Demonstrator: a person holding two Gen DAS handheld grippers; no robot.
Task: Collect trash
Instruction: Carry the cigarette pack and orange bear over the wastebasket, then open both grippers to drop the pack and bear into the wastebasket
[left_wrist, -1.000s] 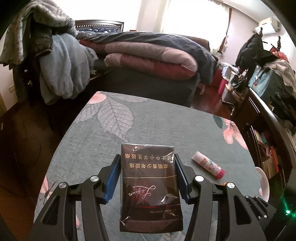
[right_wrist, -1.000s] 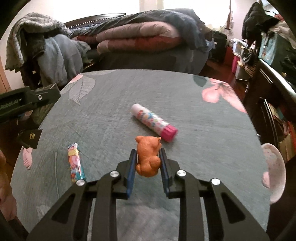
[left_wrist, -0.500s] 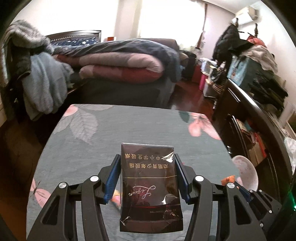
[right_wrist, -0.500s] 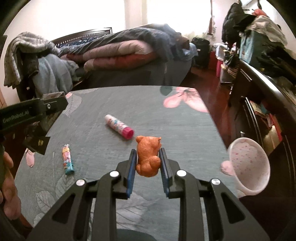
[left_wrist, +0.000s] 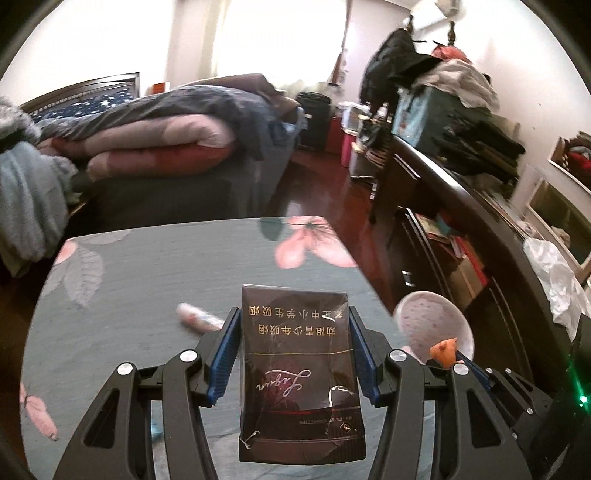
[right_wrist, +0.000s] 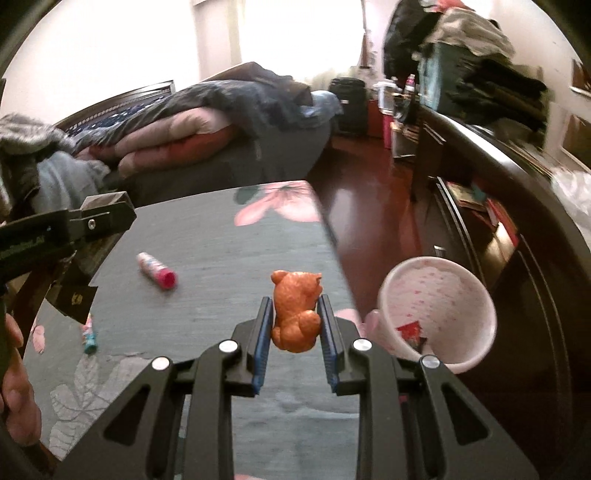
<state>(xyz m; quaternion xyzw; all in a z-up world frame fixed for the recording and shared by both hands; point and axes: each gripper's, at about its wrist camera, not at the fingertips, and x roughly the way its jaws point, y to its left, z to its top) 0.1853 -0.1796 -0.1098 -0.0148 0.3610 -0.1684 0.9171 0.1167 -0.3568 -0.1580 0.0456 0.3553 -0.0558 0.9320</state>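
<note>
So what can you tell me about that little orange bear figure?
The orange bear figure looks like a small glossy moulded toy, with two rounded ears and a round tail or paw. It stands upright, its back to the camera, clamped at its sides between the blue pads of the right hand-held gripper. It is held above the flowered tablecloth, near the pink speckled bin.

Left gripper (left_wrist: 294, 343) jaws clamp a cigarette pack (left_wrist: 298, 373).

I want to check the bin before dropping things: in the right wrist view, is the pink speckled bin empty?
No, a small red wrapper lies inside the pink speckled bin, near its bottom.
</note>
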